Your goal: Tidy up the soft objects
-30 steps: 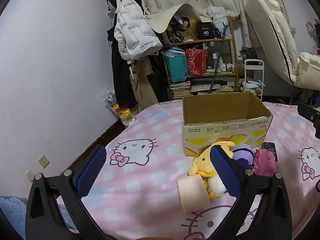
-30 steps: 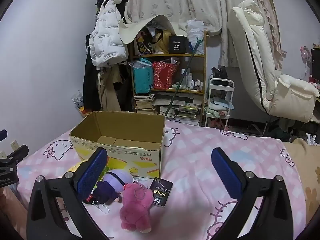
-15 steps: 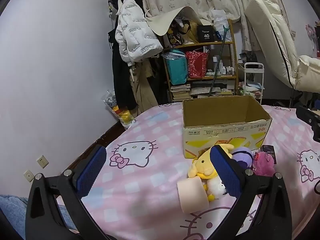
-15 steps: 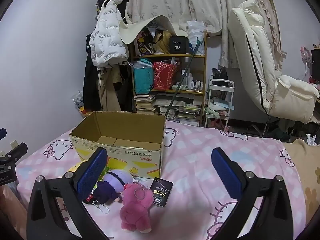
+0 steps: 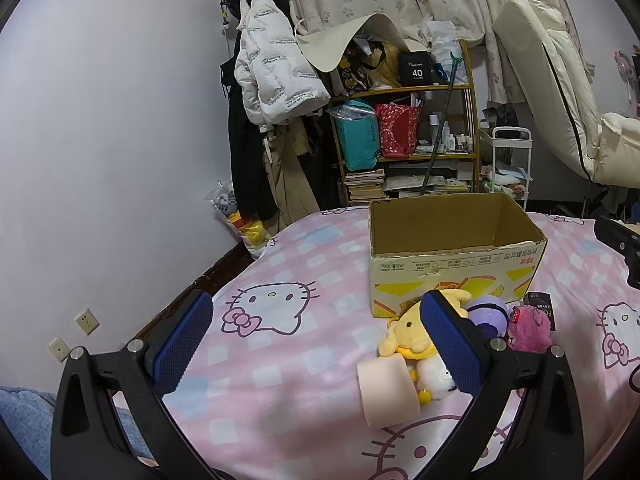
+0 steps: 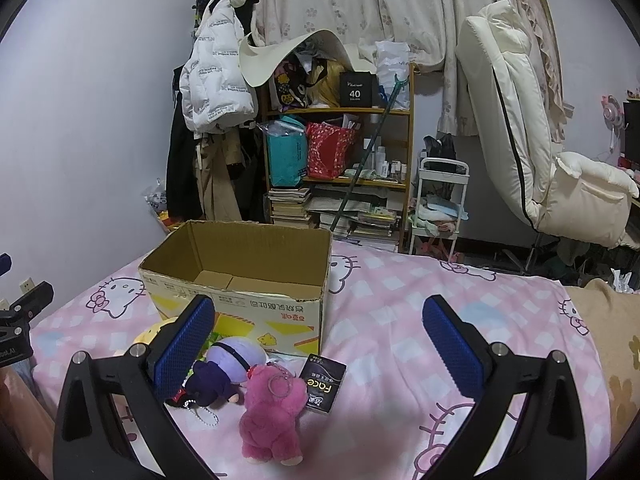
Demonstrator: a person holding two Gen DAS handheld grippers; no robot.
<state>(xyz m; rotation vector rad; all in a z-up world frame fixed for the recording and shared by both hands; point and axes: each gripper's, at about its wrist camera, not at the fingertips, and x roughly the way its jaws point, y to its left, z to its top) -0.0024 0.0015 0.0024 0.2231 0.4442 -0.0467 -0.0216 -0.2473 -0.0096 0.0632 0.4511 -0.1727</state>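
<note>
Nothing packed yet: box (image 6: pixel 240 276) empty at mid-bed, toys (image 6: pixel 236 368) heaped against its near side. Left gripper (image 5: pixel 316 344) and right gripper (image 6: pixel 320 344) both wide, holding nothing. Next, probably: lower over pink bear (image 6: pixel 272 416), pinch gently.

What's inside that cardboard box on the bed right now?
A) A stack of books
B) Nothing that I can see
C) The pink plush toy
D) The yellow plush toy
B: the right wrist view looks into the cardboard box and shows only its bare bottom flaps, while the pink plush and yellow plush lie on the bed in front of it.
</note>
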